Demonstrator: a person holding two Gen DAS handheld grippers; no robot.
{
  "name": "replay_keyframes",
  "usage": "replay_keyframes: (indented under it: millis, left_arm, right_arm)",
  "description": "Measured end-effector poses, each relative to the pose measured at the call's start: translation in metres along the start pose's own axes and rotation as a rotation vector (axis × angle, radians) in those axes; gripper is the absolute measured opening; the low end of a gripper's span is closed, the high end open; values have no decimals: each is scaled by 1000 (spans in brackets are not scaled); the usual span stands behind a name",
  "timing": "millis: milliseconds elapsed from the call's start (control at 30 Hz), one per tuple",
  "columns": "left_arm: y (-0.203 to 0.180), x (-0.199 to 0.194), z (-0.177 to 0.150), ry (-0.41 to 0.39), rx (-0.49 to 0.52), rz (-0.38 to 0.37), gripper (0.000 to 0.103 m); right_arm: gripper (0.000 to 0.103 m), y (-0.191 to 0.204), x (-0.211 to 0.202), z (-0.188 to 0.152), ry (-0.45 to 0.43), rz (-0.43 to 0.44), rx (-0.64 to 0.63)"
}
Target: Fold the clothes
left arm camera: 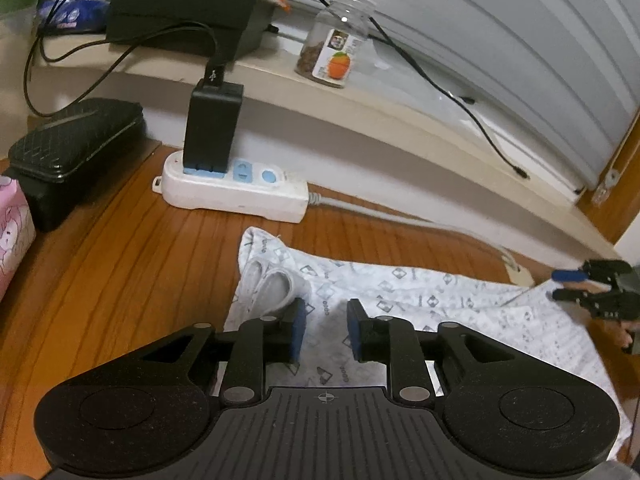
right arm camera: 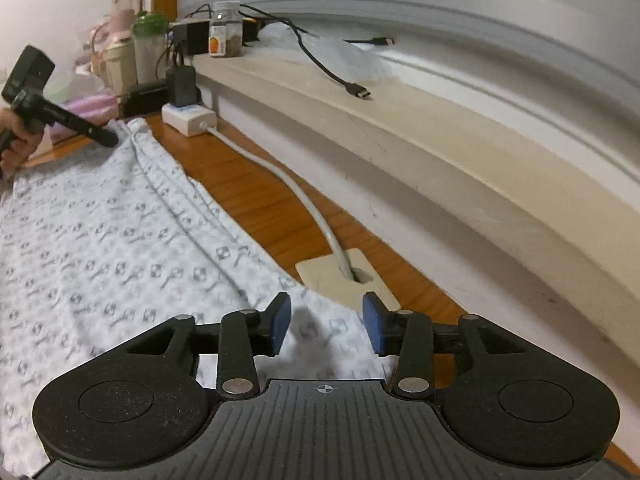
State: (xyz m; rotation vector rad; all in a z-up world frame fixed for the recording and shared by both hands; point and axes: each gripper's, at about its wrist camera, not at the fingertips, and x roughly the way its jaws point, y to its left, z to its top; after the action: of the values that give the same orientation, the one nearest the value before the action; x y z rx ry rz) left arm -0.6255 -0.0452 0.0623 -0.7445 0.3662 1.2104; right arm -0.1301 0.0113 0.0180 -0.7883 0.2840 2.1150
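Observation:
A white garment with a small grey print (left arm camera: pixel 400 300) lies flat on the wooden table (left arm camera: pixel 132 248). It fills the left of the right wrist view (right arm camera: pixel 112 248). My left gripper (left arm camera: pixel 326 326) is open just above the garment's left end, near its drawstring loop (left arm camera: pixel 276 288). My right gripper (right arm camera: pixel 326 322) is open over the garment's far right corner. The right gripper also shows at the right edge of the left wrist view (left arm camera: pixel 568 284). The left gripper shows at the far left of the right wrist view (right arm camera: pixel 100 136).
A white power strip (left arm camera: pixel 236 188) with a black charger (left arm camera: pixel 212 124) sits behind the garment, its grey cable (right arm camera: pixel 296 196) running to a table grommet (right arm camera: pixel 352 276). A black case (left arm camera: pixel 72 152) stands left. A ledge (left arm camera: pixel 400 120) holds a jar (left arm camera: pixel 336 52) and cables.

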Motion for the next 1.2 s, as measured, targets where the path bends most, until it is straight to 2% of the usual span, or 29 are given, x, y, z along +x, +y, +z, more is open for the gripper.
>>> replay_keyframes:
  millis: [67,167,200,233,267,333,400,500,600,700,800,833,967,1000,1033,1200]
  left_arm:
    - [-4,0,-1,-4,24,16,19]
    - [-7,0,-3,-5,53,36,6]
    - [-8,0,-4,-8,63,39,0]
    - [-9,-1,-5,-11,74,40,0]
    - [-10,-3,-6,-23,81,38,0]
    - [-12,-10,-6,-53,92,30,0]
    - [-11,-19,-5,-95,88,16,0]
    - [-5,-27,-2,-129,53,17,0]
    - [0,-25,-2,-126,38,49,0]
    - [-2,-21,-3,-97,37,40,1]
    - [-9,-15,-5,-80,69,56,20]
    - [-11,-12,-5,-76,78,64,22]
    - [-19,-1,-6,-62,148,101,21]
    - [-22,1,-6,-69,167,118,3]
    - [-23,-2,-6,-88,171,120,0]
    - [-14,-26,2,-196,110,130,0]
  right_arm:
    - [44,-4,7,3,3,30,1]
    - [41,-4,16,6,29,79,-18]
    - [32,-3,19,6,46,94,-30]
    - [10,-3,20,6,68,111,-39]
    - [5,-4,18,6,55,105,-39]
    - [3,-5,10,6,17,89,-28]
    - [2,-7,0,4,-49,56,-8]
    - [2,-6,-6,0,-101,-5,5]
    - [2,2,5,-4,-57,-51,-12]
    - [3,4,14,-8,-21,-94,-11]
    - [3,1,16,-10,-15,-95,10]
    - [3,0,16,-11,-18,-91,17]
    - [3,0,17,-15,-21,-87,28]
    - [3,1,17,-16,-24,-89,27]
    - [2,2,17,-17,-27,-92,26]
    - [2,1,17,-22,-30,-159,23]
